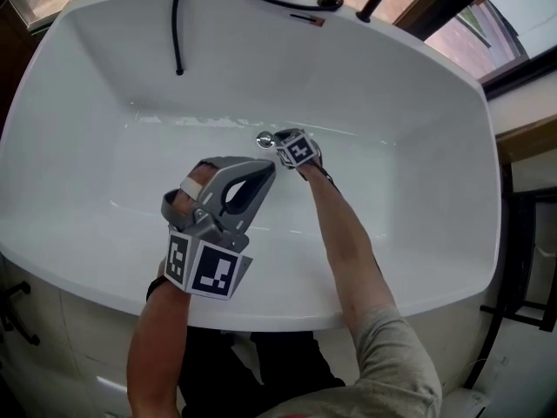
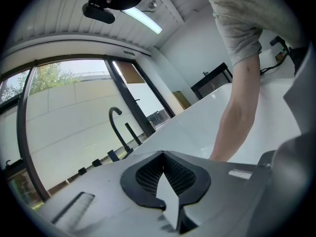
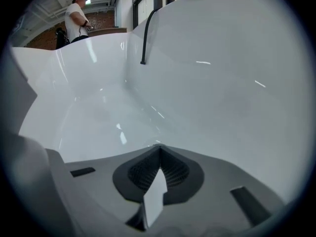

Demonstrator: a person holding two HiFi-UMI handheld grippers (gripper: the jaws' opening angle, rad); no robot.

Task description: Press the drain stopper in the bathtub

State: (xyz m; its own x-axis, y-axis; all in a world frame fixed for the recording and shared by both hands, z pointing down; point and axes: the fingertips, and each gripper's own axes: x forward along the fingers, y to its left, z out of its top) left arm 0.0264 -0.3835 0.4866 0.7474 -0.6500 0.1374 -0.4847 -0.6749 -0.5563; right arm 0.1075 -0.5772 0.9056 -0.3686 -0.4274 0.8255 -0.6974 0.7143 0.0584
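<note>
Chrome drain stopper (image 1: 265, 139) on white bathtub (image 1: 418, 190) floor, just beside right gripper (image 3: 159, 148) tips; left gripper (image 2: 162, 154) well back; both jaw pairs together, empty; stopper prob. rigid, slick; press top centre.

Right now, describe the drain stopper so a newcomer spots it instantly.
Look into the white bathtub: at the middle of its floor, near the far wall, sits the drain stopper, right at the tip of the right gripper. It is a small round chrome disc, the only shiny metal on the white floor.
</note>
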